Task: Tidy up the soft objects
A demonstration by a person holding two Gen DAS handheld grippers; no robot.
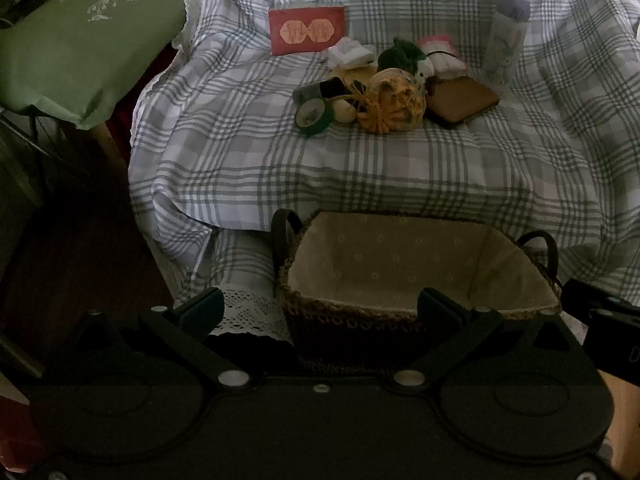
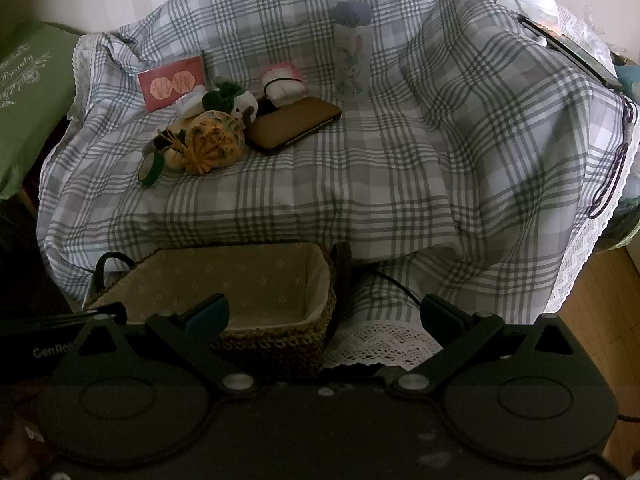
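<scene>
A pile of small objects lies on the plaid-covered seat: an orange patterned soft ball (image 1: 396,100) (image 2: 214,140), a green and white plush (image 1: 404,56) (image 2: 232,98), a white folded cloth (image 1: 352,54) and a pink and white soft roll (image 1: 440,54) (image 2: 282,80). A woven basket with beige lining (image 1: 400,308) (image 2: 280,332) stands empty in front of the seat. My left gripper (image 1: 320,304) is open and empty over the basket's near left edge. My right gripper (image 2: 324,312) is open and empty at the basket's right side.
A red card (image 1: 306,30) (image 2: 170,82), a brown case (image 1: 462,102) (image 2: 296,124), a green tape roll (image 1: 314,116) (image 2: 150,168) and a bottle with a rabbit print (image 1: 506,40) (image 2: 352,52) also sit on the seat. A green cushion (image 1: 80,40) lies at left. Wooden floor (image 2: 592,300) is at right.
</scene>
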